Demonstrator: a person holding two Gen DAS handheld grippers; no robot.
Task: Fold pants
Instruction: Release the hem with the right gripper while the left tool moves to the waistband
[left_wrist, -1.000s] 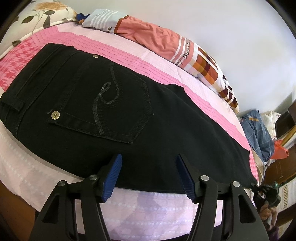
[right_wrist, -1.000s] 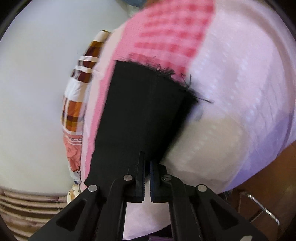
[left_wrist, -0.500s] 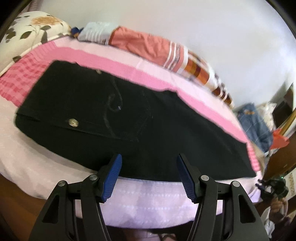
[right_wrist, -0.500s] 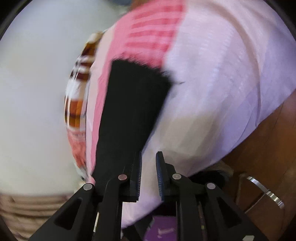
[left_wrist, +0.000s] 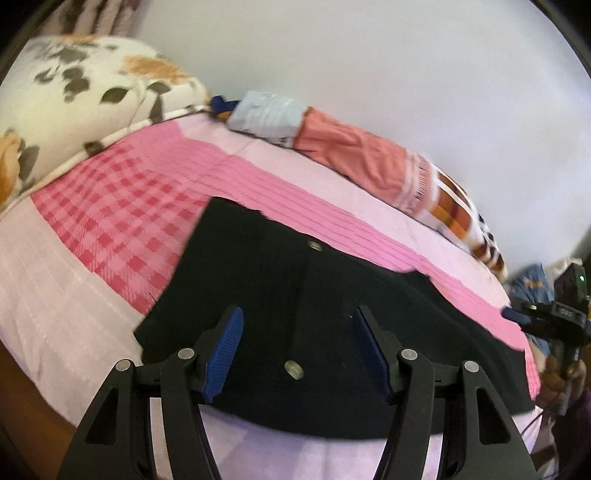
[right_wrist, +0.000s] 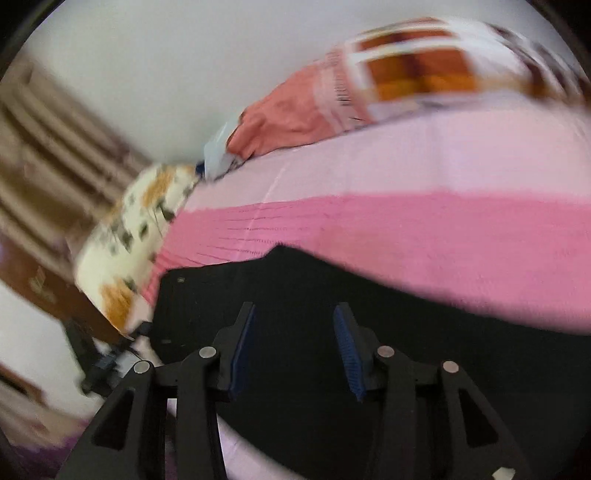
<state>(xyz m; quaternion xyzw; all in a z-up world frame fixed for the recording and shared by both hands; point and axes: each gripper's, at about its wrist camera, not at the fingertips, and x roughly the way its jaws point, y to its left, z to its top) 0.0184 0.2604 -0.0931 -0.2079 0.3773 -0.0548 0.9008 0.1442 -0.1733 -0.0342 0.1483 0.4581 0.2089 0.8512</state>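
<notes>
The black pants (left_wrist: 295, 302) lie flat on the pink bedsheet (left_wrist: 122, 221), folded lengthwise, waist end to the left with two metal buttons showing. My left gripper (left_wrist: 297, 350) is open and empty, hovering over the waist part. My right gripper (right_wrist: 293, 347) is open and empty above the pants (right_wrist: 369, 332); that view is blurred. The right gripper also shows in the left wrist view (left_wrist: 546, 321), at the far right near the leg end.
A floral pillow (left_wrist: 74, 96) lies at the bed's head. A rolled orange and checked blanket (left_wrist: 369, 162) runs along the white wall. Blue clothes (left_wrist: 532, 284) are heaped beyond the bed's foot. Wooden furniture (right_wrist: 33, 280) stands beside the bed.
My right gripper let go of the pants' leg, opened and swung round toward the waist end. My left gripper pulled back and turned left; the pillow has come into view.
</notes>
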